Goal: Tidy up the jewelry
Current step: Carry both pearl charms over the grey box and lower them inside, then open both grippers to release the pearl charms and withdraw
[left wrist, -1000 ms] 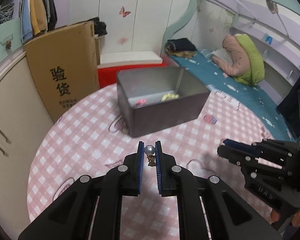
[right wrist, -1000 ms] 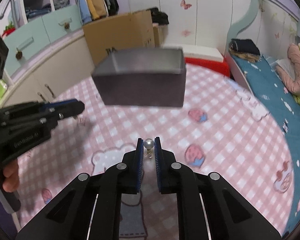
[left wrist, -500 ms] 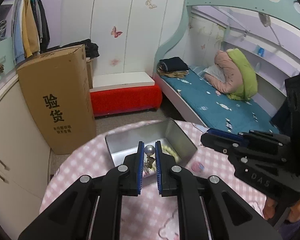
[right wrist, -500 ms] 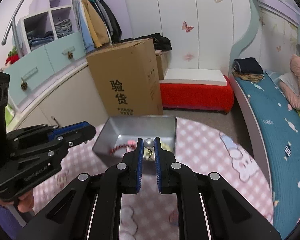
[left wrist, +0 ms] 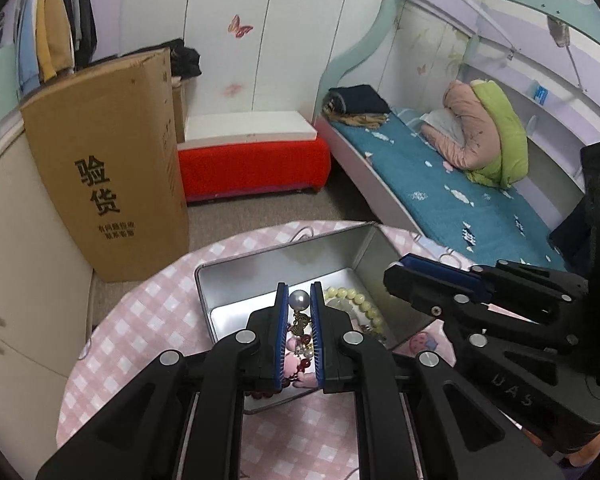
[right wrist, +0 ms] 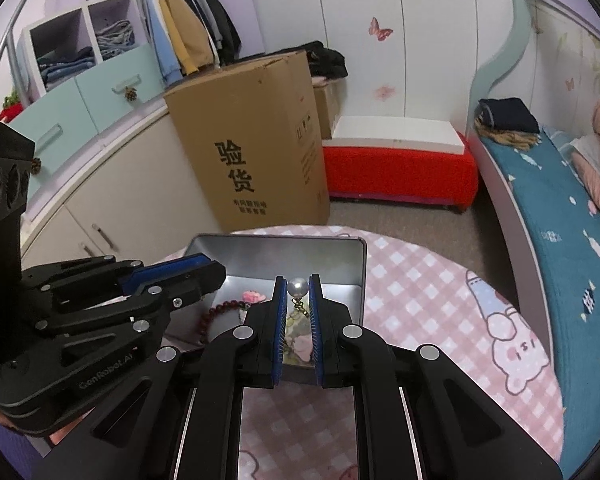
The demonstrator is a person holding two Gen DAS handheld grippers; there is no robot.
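An open silver tin box stands on the pink checked table. It holds a yellow bead bracelet, a dark red bead bracelet and pink pieces. My left gripper is shut on a pearl earring with a dangling gold charm, held above the box. My right gripper is shut on a second pearl earring, also above the box. Each gripper shows in the other's view: the right one and the left one.
The round table has a pink checked cloth with cartoon prints. A tall cardboard carton stands on the floor behind it, next to a red bench. A bed lies to the right, cupboards to the left.
Both grippers have risen and moved forward from low over the table to above the open box. Each keeps its pearl earring pinched.
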